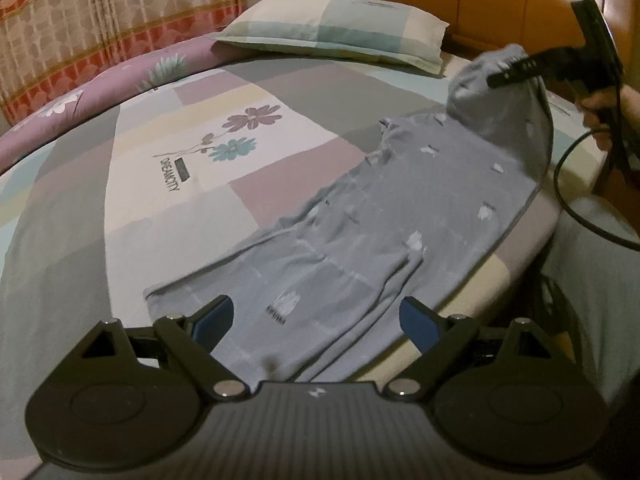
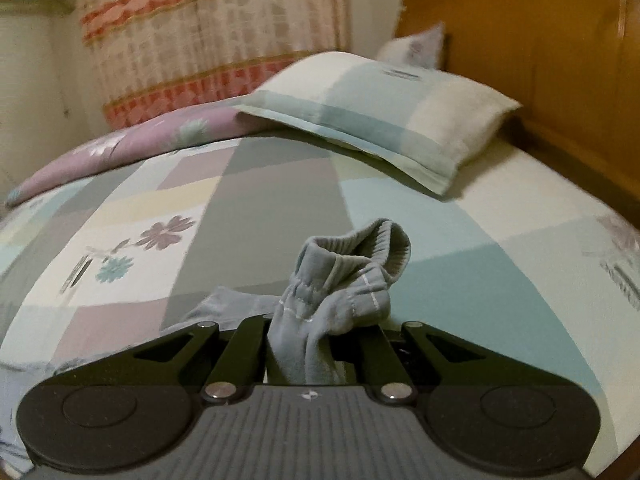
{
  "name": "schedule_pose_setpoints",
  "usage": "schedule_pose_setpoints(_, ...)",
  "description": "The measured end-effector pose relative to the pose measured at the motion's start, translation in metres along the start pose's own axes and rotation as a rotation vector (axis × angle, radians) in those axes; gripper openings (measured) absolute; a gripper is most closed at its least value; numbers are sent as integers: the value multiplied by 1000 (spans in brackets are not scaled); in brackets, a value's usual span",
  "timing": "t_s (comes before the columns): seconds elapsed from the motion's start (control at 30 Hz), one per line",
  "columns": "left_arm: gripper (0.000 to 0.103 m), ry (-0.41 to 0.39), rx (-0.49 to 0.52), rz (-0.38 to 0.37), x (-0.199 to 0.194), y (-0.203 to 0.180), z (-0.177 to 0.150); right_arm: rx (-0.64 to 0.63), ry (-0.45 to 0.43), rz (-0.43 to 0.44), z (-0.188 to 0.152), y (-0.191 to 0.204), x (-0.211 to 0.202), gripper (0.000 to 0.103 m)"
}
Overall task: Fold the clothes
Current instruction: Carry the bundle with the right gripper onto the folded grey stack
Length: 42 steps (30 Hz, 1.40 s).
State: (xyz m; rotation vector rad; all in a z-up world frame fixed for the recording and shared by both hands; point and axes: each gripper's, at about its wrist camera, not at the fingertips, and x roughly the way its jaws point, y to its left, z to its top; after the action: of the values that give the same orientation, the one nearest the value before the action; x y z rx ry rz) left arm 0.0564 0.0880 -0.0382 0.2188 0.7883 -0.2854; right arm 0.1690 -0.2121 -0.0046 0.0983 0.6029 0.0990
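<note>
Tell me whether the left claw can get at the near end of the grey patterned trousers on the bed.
Probably yes: the left claw is open above the grey patterned trousers, whose near end lies flat between its fingers with nothing on top.

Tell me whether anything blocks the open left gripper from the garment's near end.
Nothing visible does. The left gripper hangs open directly over the grey garment, bare cloth between its fingers; the right gripper holds the far end up.

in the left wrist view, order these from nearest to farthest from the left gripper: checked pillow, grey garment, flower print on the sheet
1. grey garment: lies right under the open left gripper, running away to the right.
2. flower print: mid-bed, left of the garment.
3. checked pillow: far end, by the headboard.
</note>
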Motion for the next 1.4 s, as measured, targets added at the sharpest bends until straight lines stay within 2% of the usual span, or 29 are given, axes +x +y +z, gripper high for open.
schedule_pose_setpoints(0.27, 90, -15, -20, -10, -12, 18, -23, -123, 0, 56, 3, 67, -10, 8)
schedule_pose_setpoints(0.47, 90, -22, -50, -13, -20, 32, -36, -280, -5, 102, 2, 126, -16, 8)
schedule_pose_setpoints(0.73, 90, -9, -40, -12, -27, 42, -43, -448, -2, 172, -10, 192, -19, 8)
schedule_pose_setpoints(0.87, 90, -6, -42, -7, -31, 44, -48, -537, -1, 176, -22, 219, -21, 8)
schedule_pose_setpoints(1.13, 90, -10, -65, 11, -37, 52, -58, -760, -49, 115, -51, 268, -28, 9)
schedule_pose_setpoints(1.4, 90, -4, -111, 34, -42, 65, -69, -890, -83, 96, -73, 306, -29, 8)
